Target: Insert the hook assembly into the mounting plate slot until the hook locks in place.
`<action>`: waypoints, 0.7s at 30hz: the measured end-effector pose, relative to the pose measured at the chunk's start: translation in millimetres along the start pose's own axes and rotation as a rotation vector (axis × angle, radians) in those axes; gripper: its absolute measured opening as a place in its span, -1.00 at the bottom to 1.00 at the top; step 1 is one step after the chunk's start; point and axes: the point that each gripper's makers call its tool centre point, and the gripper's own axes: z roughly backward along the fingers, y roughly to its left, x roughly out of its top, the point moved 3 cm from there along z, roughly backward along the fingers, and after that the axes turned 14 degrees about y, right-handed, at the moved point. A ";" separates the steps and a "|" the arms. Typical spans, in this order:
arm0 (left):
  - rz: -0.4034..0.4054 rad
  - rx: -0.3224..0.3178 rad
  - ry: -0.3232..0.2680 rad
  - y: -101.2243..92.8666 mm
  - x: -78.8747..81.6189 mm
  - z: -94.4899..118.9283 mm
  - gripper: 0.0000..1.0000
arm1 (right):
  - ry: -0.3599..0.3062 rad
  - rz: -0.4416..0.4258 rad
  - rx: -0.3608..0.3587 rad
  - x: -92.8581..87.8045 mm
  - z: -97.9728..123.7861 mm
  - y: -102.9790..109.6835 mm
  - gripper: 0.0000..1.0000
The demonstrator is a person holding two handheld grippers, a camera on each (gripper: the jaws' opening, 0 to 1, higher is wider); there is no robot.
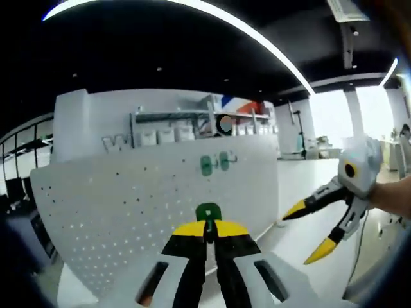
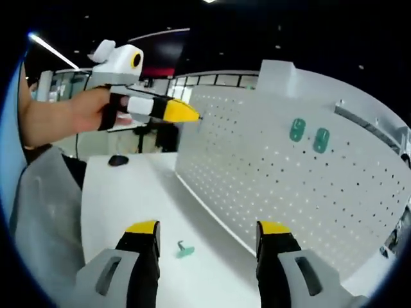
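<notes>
White pegboard (image 1: 148,192) stands just ahead of the left gripper (image 1: 207,232), closed on a green hook (image 1: 207,213); the open right gripper (image 2: 207,234) hangs over the worktop (image 2: 128,192).

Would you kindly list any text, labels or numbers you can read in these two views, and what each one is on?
None can be read for certain.
Raised pale lettering on the white wall behind the pegboard: opens with what looks like "W", the rest blurred.
Shelf containers: any labels too small to read.
</notes>
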 end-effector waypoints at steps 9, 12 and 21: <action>0.016 0.037 -0.057 1.1 21.1 -13.4 -0.94 | -0.007 0.001 -0.034 1.3 5.0 -7.0 0.22; 0.012 0.048 -0.068 1.1 27.5 -18.2 -0.94 | -0.009 -0.001 -0.036 1.1 7.0 -7.7 0.22; 0.022 0.089 -0.086 3.2 37.7 -32.4 -0.94 | -0.018 -0.016 -0.055 -0.1 11.9 -13.7 0.22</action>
